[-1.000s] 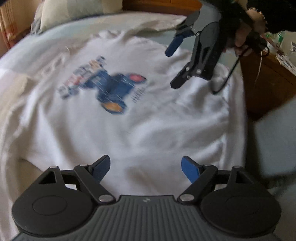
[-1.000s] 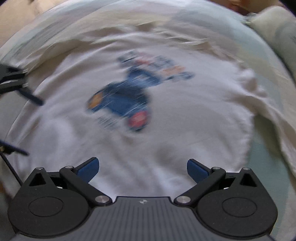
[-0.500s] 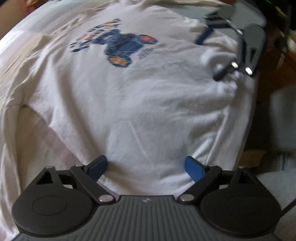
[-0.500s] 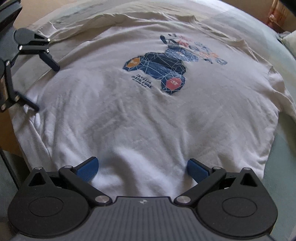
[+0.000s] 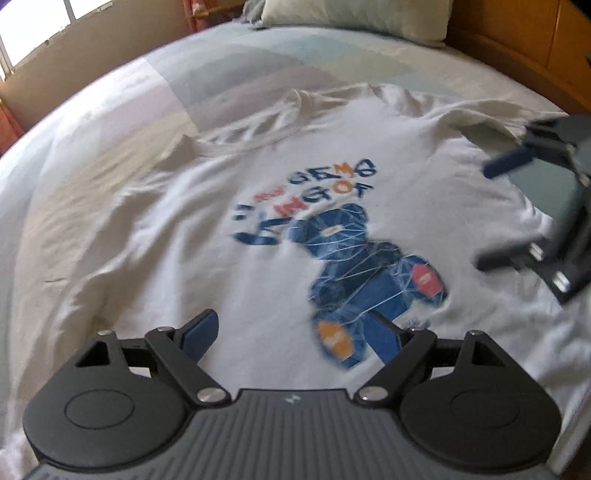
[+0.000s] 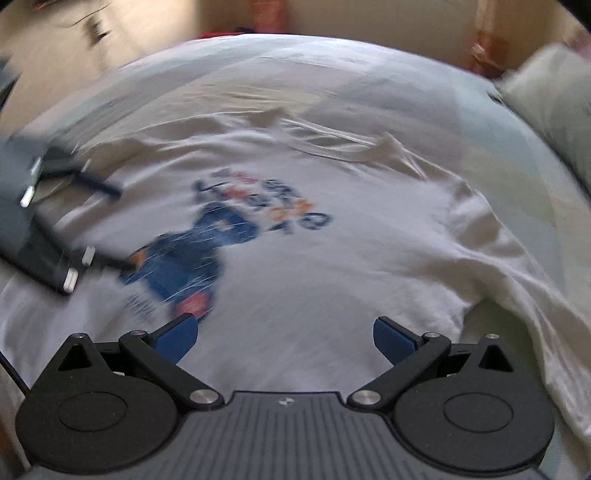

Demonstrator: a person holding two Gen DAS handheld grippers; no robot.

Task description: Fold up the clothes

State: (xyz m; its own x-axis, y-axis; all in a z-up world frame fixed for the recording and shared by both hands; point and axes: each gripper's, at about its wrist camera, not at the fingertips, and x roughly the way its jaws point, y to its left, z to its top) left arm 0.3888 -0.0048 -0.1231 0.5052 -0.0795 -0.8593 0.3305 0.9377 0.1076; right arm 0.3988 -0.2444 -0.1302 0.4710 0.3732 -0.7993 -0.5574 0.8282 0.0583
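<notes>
T-shirt (image 5: 229,236) spread flat, left tool (image 5: 295,334) (fingers apart) hovering, right tool (image 6: 282,338) likewise

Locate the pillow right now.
Left wrist view: the pillow lies at the bed's far end, beyond the t-shirt's collar. Right wrist view: it sits at the right edge.

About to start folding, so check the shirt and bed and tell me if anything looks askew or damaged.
Nothing looks damaged or spilled. The shirt lies print-up on the bed, but not flat: its collar is rumpled and one sleeve is bunched in folds. Both the left gripper and the right gripper are open, holding nothing.
</notes>
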